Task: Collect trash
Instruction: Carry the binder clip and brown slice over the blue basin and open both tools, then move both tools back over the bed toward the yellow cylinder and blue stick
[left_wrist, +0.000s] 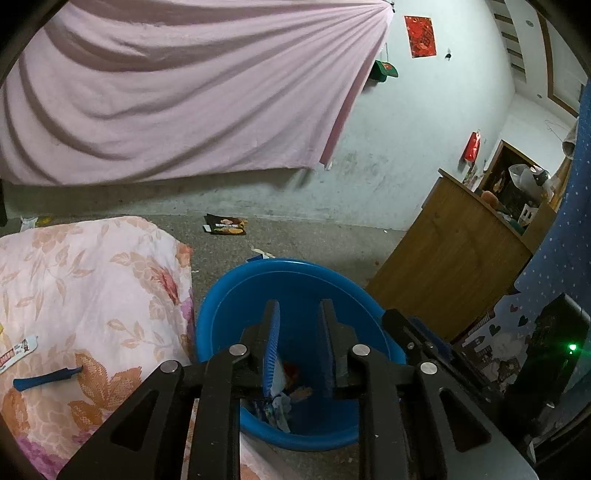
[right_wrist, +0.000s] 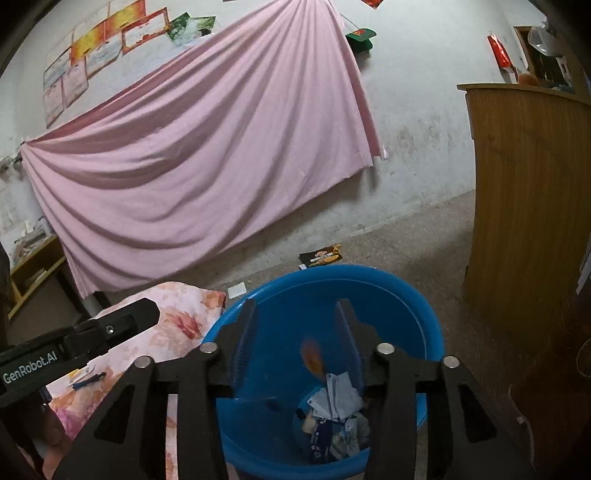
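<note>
Both grippers hang over the blue basin (right_wrist: 424, 325), which stands on the floor (left_wrist: 314, 240) against the corner of the floral bedspread (left_wrist: 92, 277).

Left gripper (left_wrist: 299, 314): jaws spread a little, nothing pinched between them. Right gripper (right_wrist: 295, 317): jaws spread wider, also empty. An orange scrap (right_wrist: 312, 356) shows blurred between the right jaws, touching neither pad (it appears to be in mid-air above the basin).

Collected trash (right_wrist: 336, 417) lies heaped in the basin's bottom: crumpled pale paper and blue printed wrappers, with no single long axis to read.

Uncollected items:
- A dark snack packet (left_wrist: 226, 224) lies flat on the floor beyond the basin, near the wall; in the left wrist view its long axis runs roughly left to right.
- A blue strip (left_wrist: 46, 376) lies on the bedspread, long axis nearly level in that view, its thinner end pointing toward the basin.
- A white printed wrapper (left_wrist: 16, 353) lies beside it, tilted up to the right.
</note>
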